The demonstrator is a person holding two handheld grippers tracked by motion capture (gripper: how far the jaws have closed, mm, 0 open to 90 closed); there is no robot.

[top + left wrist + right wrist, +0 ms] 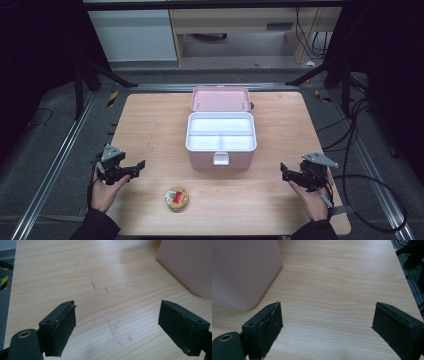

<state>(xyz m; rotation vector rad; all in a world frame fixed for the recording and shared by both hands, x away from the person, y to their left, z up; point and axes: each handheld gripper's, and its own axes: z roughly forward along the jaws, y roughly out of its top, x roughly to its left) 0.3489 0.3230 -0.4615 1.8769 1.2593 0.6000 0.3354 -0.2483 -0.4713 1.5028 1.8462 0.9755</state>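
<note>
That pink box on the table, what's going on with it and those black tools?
A person sits at the wooden table with a two-jaw tool in each hand. The left gripper and right gripper both have jaws open and hold nothing. Between them the pink box stands open, lid back, its white tray bare. A small round packet lies in front, untouched.

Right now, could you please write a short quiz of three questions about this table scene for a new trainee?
1. True or false: the lid of the pink plastic box stands open.
2. Which claw is nearer to the small round wrapped snack: A left claw, B right claw?
3. Complete: both claws are ____ and hold nothing.

Key:
1. True; the white tray inside is visible.
2. A.
3. open.
</note>
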